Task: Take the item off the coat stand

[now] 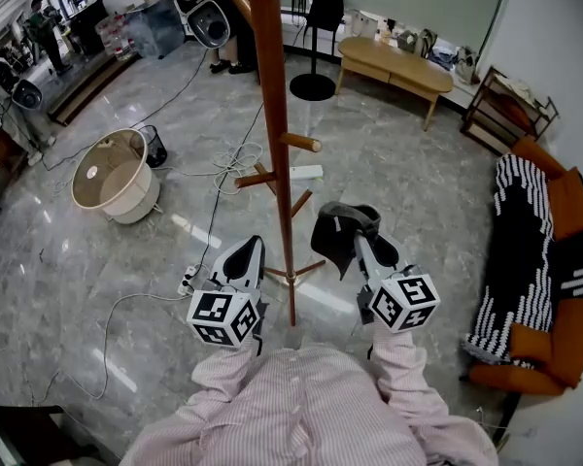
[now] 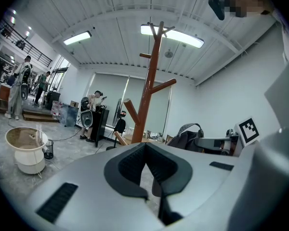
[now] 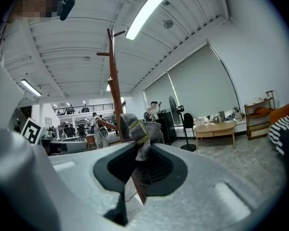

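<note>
The brown wooden coat stand [image 1: 272,115] rises right in front of me, with short pegs low on its pole. A dark grey fabric bag with a strap [image 1: 335,236] hangs just right of the pole, and my right gripper [image 1: 353,244] is shut on it. In the right gripper view the bag [image 3: 137,134] bunches up between the jaws of that gripper [image 3: 137,172], with the stand [image 3: 114,81] behind. My left gripper [image 1: 245,257] sits left of the pole, shut and empty. In the left gripper view its jaws [image 2: 153,177] meet, and the bag [image 2: 185,138] shows at the right.
A round beige tub-shaped appliance [image 1: 117,175] stands on the marble floor at the left, amid white cables [image 1: 235,158] and a power strip [image 1: 306,173]. A low wooden table [image 1: 398,66] is at the back right, an orange sofa [image 1: 554,260] at the right. People stand far back.
</note>
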The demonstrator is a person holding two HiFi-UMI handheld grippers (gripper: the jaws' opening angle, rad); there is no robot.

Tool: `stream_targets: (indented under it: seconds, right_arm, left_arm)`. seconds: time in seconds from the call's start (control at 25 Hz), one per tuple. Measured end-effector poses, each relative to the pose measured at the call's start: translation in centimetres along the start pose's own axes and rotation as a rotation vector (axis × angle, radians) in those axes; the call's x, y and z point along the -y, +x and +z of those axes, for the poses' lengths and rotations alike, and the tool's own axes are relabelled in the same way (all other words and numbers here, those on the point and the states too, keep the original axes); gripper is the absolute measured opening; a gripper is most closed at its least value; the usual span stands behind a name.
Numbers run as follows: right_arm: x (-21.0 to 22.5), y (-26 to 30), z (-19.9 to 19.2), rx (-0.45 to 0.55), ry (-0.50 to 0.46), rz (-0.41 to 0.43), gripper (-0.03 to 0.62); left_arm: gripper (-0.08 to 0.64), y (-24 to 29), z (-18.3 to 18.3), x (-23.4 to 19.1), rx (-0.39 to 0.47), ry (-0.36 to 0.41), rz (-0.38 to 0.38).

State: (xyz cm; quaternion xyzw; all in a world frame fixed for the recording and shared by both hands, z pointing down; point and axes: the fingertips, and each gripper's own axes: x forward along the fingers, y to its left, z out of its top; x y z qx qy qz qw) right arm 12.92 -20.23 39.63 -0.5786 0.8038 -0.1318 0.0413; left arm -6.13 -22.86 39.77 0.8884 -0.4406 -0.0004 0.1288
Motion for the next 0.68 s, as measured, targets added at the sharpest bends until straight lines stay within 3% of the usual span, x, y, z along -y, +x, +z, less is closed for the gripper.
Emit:
stream_targets:
  seconds: [0.68]
  right_arm:
    - [0.59, 0.36, 0.09, -0.001, 0.0, -0.009, 0.048]
  left_arm:
    - [0.002, 0.28, -0.01, -0.62, -0.001, -0.005, 0.012]
